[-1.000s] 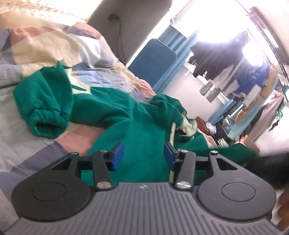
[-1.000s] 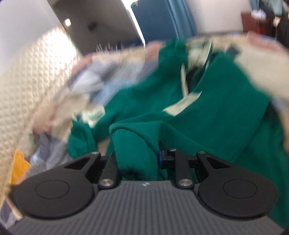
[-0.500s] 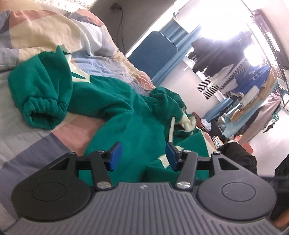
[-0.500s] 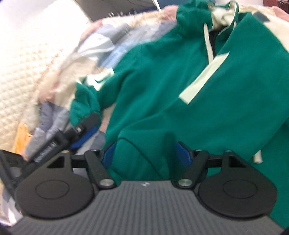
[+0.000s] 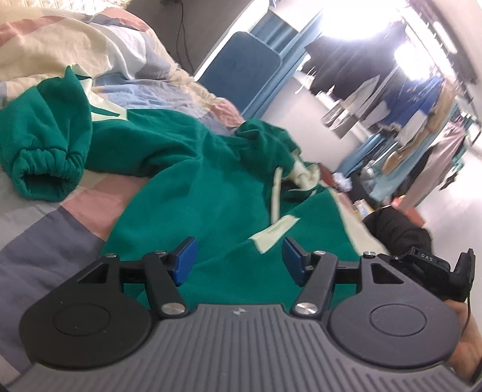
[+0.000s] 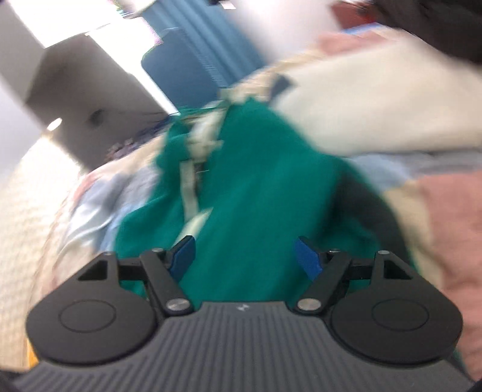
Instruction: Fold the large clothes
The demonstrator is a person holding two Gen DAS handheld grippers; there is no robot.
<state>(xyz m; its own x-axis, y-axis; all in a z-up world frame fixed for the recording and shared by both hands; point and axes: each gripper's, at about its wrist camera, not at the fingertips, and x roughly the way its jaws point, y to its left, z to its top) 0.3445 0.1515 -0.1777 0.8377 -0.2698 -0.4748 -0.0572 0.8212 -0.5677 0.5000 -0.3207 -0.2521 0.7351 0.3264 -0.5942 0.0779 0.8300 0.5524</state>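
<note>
Two claws wide, nothing held: left gripper point(image 5: 238, 260) and right gripper point(image 6: 245, 256), both just been opening over green hoodie point(image 5: 192, 193). Hoodie lies rumpled on patchwork quilt point(image 5: 45, 238). Step: between folds. Next, likely: pinch sleeve cuff point(image 5: 45, 175), fold inward.

Glaring window light point(image 5: 355, 21), blue curtains point(image 5: 271, 54), perhaps a clothes rack point(image 5: 421, 99) beyond the patchwork-quilted bed point(image 5: 54, 39).

Motion blur smears the green hoodie point(image 6: 256, 187) and patchwork quilt point(image 6: 391, 126) throughout the right wrist view.
</note>
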